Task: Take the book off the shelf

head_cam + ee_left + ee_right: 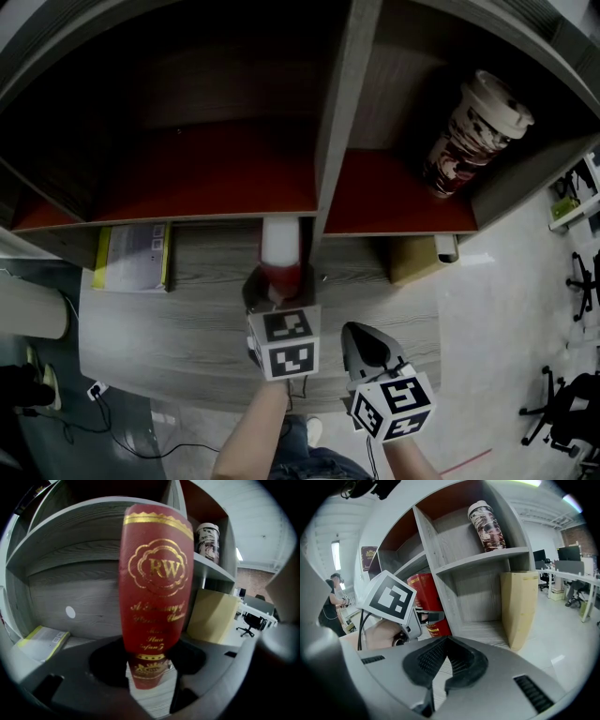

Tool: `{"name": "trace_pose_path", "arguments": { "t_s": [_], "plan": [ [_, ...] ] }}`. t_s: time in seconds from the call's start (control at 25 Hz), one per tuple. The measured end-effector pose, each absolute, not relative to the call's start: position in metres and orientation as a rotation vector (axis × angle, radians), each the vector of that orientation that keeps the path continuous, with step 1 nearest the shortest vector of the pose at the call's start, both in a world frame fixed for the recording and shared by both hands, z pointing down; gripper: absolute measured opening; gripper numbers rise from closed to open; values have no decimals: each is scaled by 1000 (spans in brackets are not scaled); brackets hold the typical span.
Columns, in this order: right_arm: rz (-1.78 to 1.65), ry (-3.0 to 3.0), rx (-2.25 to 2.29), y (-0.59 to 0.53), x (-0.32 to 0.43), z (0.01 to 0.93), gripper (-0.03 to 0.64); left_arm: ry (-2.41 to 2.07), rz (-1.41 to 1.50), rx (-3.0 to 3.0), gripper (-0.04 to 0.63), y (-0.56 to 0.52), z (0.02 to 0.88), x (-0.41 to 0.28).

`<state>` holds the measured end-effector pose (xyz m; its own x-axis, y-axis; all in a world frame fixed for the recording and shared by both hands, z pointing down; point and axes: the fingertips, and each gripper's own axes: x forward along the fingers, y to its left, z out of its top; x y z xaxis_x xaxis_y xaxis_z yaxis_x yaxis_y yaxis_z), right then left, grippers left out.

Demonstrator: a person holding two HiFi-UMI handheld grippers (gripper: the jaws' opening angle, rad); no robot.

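Observation:
A red book with gold "RW" lettering on its spine stands upright on the lower shelf, just left of the grey upright divider. My left gripper has its jaws on either side of the book's lower part, shut on it; in the left gripper view the spine fills the gap between the pads. In the right gripper view the book shows behind the left gripper's marker cube. My right gripper hangs just right of the left, shut and empty.
A patterned lidded cup stands on the upper shelf at right. A tan box leans below it. A yellow-green booklet lies flat at the shelf's left. Office chairs stand on the floor to the right.

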<state>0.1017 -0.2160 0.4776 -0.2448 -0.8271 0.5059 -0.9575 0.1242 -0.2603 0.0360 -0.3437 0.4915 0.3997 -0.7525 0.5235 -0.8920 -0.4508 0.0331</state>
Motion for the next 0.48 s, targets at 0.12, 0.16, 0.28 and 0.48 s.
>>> {"name": "trace_pose_path", "arguments": {
  "t_s": [0.12, 0.16, 0.28, 0.48],
  "plan": [
    [793, -2165, 1764, -213, 100, 476, 8, -1429, 647, 2358, 250, -338, 491, 33],
    [792, -2167, 1763, -212, 99, 475, 8, -1428, 648, 2358, 250, -336, 490, 31],
    [785, -2176, 1759, -207, 95, 473, 8, -1421, 651, 2359, 249, -327, 489, 28],
    [768, -2192, 1758, -197, 88, 466, 8, -1417, 648, 2351, 249, -310, 488, 21]
  ]
}}
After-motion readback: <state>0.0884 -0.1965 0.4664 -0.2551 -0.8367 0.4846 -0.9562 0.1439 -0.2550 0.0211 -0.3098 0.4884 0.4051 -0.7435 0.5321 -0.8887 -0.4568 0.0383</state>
